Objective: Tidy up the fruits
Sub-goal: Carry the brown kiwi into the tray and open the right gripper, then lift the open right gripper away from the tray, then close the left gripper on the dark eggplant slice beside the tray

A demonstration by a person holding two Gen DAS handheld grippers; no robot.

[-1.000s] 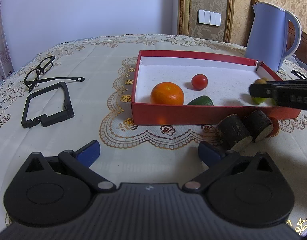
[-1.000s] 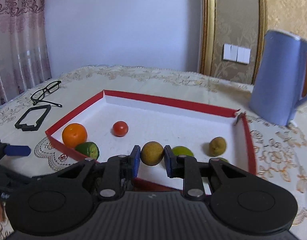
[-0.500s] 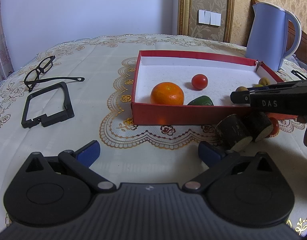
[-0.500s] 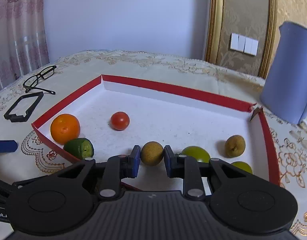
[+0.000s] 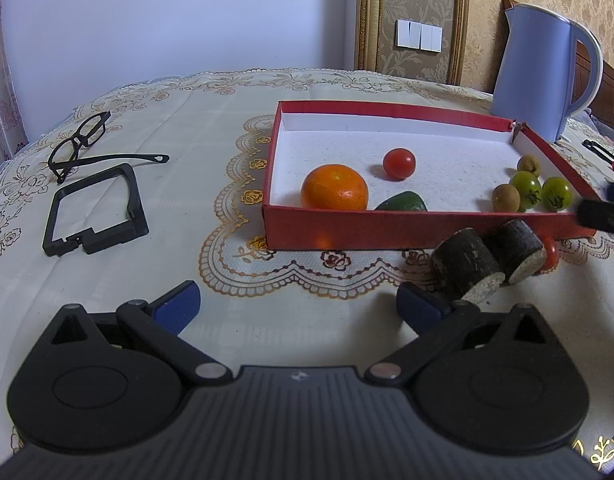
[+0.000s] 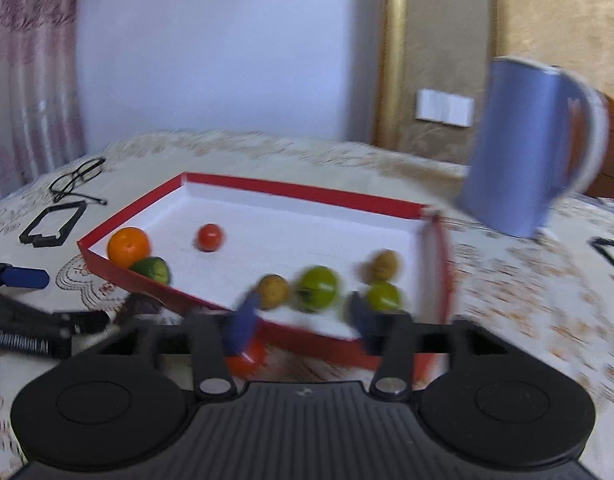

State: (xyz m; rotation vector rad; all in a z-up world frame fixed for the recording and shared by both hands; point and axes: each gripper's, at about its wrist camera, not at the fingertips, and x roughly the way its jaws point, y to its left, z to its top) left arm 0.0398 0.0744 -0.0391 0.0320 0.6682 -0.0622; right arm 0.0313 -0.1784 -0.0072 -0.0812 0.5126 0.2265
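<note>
A red box [image 5: 387, 234] [image 6: 291, 194] holds an orange [image 5: 333, 187] [image 6: 128, 245], a red tomato [image 5: 399, 163] [image 6: 209, 237], a green cucumber piece [image 5: 403, 202] [image 6: 152, 270], two brown fruits [image 5: 506, 197] [image 6: 272, 286] and two green tomatoes [image 5: 527, 186] [image 6: 318, 287]. My right gripper [image 6: 303, 316] is open and empty at the box's near wall; the view is blurred. A small red tomato [image 6: 246, 354] [image 5: 550, 252] lies outside the box under its left finger. My left gripper [image 5: 297, 304] is open and empty over the tablecloth, short of the box.
Two dark sugarcane chunks [image 5: 487, 260] lie in front of the box. A blue kettle [image 5: 543, 68] [image 6: 531, 148] stands behind its right corner. Black glasses [image 5: 87, 144] and a black frame [image 5: 93, 212] lie at the left. A small black and red item [image 6: 611, 256] lies at the right.
My right gripper has opened and let go of the brown fruit, which now lies in the box beside the green tomatoes. The gripper has pulled back over the box's near wall. The left gripper has not moved.
</note>
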